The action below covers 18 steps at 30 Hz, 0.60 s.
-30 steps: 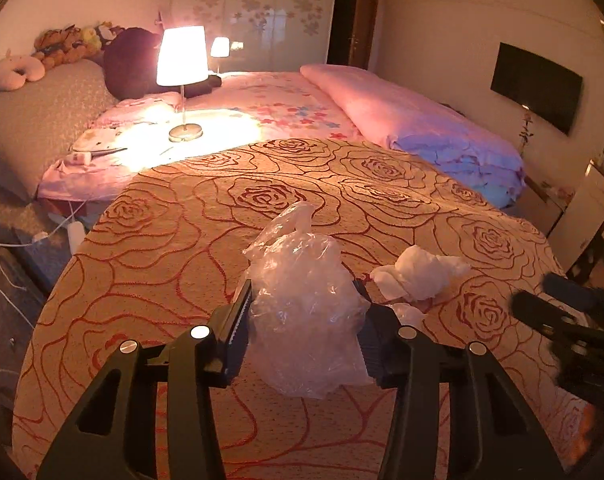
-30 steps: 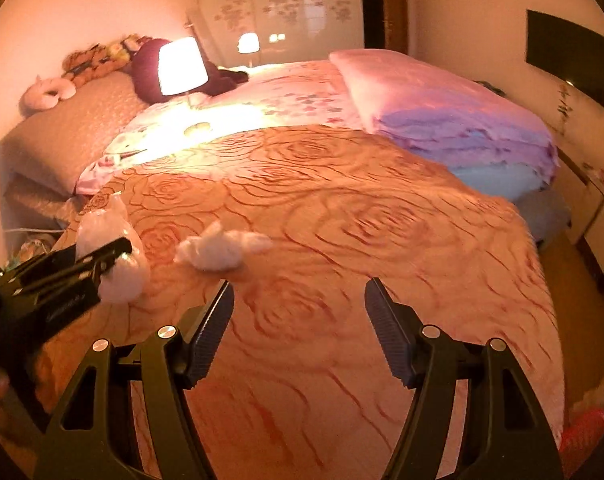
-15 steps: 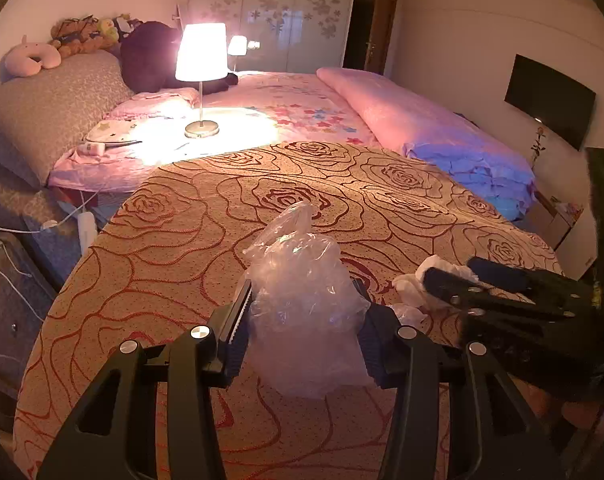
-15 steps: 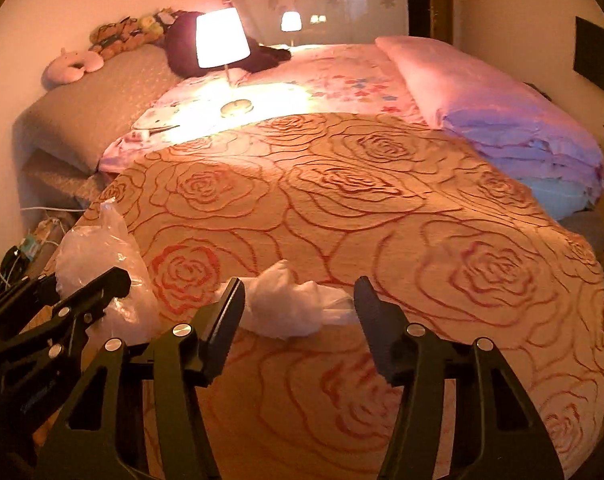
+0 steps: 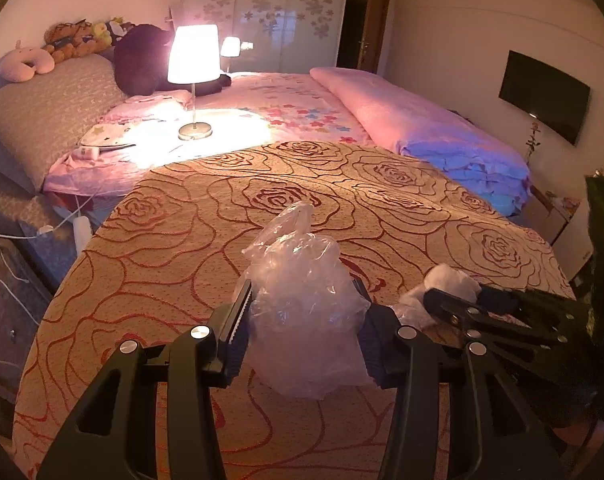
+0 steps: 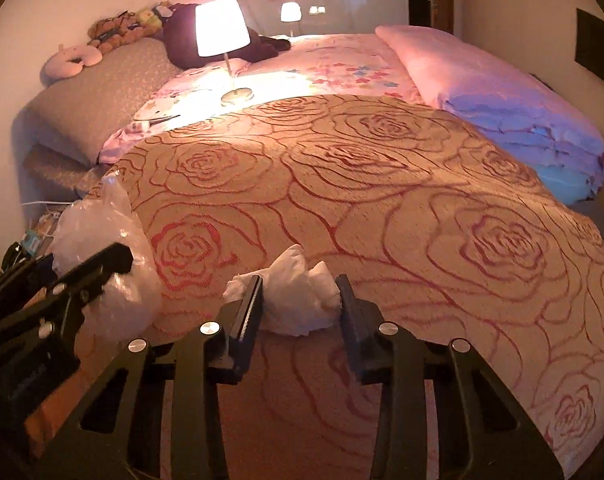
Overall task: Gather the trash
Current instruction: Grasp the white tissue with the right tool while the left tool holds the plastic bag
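Observation:
My left gripper [image 5: 304, 312] is shut on a crumpled clear plastic bag [image 5: 302, 304] and holds it over the rose-patterned bedspread [image 5: 205, 240]. The bag also shows at the left of the right wrist view [image 6: 101, 256]. My right gripper [image 6: 299, 300] has its jaws around a crumpled white tissue [image 6: 297, 300] lying on the bedspread [image 6: 422, 220]; the jaws stand close on both sides of it, still a little apart. In the left wrist view the tissue [image 5: 446, 284] lies at the right, partly behind the right gripper.
A lit table lamp [image 5: 193, 80] stands on the pink sheet beyond the bedspread. A folded pink and blue duvet [image 5: 442, 140] lies along the right. Pillows and plush toys [image 5: 61, 48] sit at the back left. Cables and a power strip [image 5: 77, 228] lie off the bed's left edge.
My right gripper has moved forward onto the white tissue and its jaws have narrowed around it. My left gripper still holds the plastic bag, about where it was.

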Available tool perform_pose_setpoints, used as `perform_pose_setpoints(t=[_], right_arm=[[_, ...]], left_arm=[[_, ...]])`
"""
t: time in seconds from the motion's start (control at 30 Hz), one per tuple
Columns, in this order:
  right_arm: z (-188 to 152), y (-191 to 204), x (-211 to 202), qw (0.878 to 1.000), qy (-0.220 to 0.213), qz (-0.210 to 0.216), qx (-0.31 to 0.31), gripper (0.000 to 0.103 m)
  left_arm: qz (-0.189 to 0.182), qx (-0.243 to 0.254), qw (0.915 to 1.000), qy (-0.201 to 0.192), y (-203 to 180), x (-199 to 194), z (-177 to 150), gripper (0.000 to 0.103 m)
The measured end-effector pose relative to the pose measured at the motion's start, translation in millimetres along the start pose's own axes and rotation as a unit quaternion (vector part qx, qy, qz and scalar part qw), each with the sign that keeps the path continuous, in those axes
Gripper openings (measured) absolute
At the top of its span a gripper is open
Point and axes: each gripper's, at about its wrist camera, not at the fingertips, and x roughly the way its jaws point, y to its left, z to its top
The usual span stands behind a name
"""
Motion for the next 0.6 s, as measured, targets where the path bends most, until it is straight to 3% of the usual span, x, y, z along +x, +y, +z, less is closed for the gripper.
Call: perform_pose_setpoints(t=[0.6], right_arm=[[-69.9, -44.0, -66.1, 0.997, -0.010, -0.055, 0.058, 0.036]], left_arm=[[-0.039, 0.040, 0.9984, -0.001, -29.1, -14.9, -13.4, 0.045]])
